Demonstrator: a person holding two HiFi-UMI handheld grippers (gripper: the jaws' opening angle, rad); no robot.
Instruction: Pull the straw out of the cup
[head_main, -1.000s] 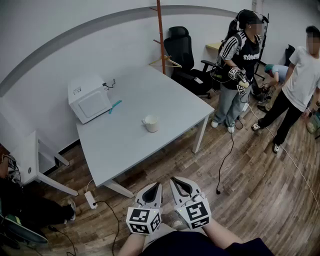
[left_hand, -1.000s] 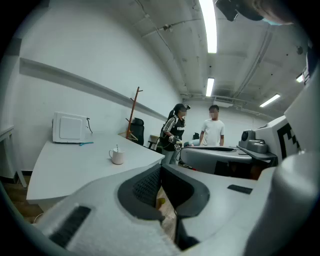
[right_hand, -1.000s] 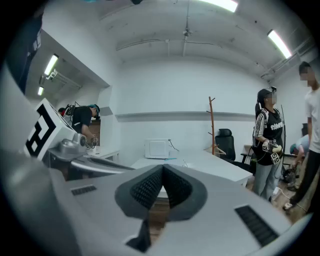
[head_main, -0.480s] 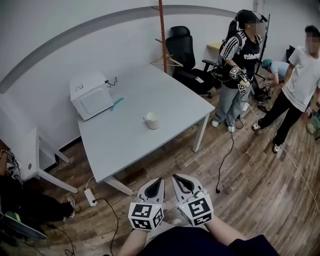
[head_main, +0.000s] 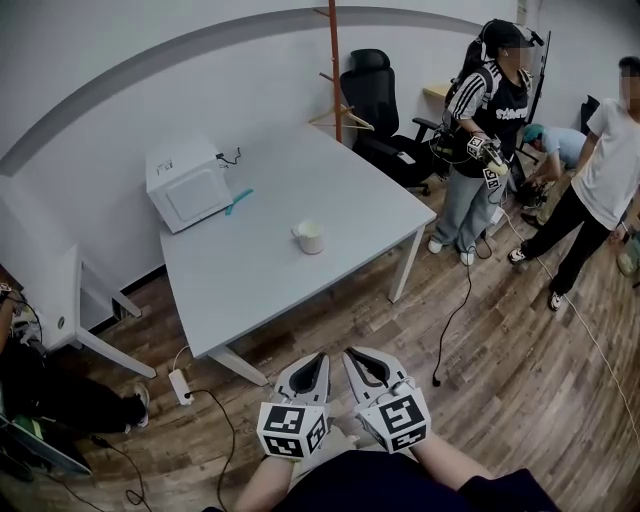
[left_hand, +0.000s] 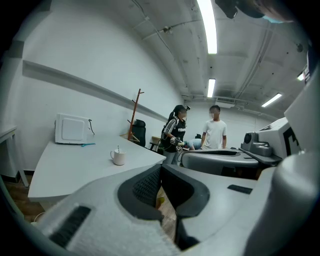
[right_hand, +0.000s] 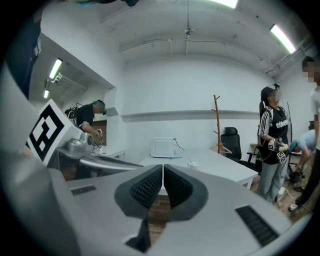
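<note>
Your left tool (head_main: 312, 368) and right tool (head_main: 358, 364) sit side by side close to your body, low in the head view. Each has its jaws pressed together with nothing between them. In each gripper view only a slit of wooden floor (head_main: 500, 380) shows under the pads.

The cup (head_main: 309, 237), white with a handle, stands near the middle of the grey worktop (head_main: 250, 290). It is well apart from both tools, ahead of them and beyond the worktop's near edge and a strip of floor. The straw (left_hand: 118, 149) rises as a thin stick from the cup's mouth in the left gripper view. In the head view it is too small to make out.

By count there are two tools, one cup, one straw and one worktop. One white microwave (head_main: 187, 184) sits at the worktop's far left corner, with a single teal item (head_main: 236, 203) lying just beside it; you cannot tell what that item is. One black office chair (head_main: 375, 90) and one wooden coat stand (head_main: 333, 60) are behind the worktop by the wall. One power strip (head_main: 181, 388) lies on the floor near a worktop leg. To the right, two people stand: one in a striped black top (head_main: 490, 120) and one in a white T-shirt (head_main: 610, 160). A third person bends low (head_main: 555, 145) between them.
</note>
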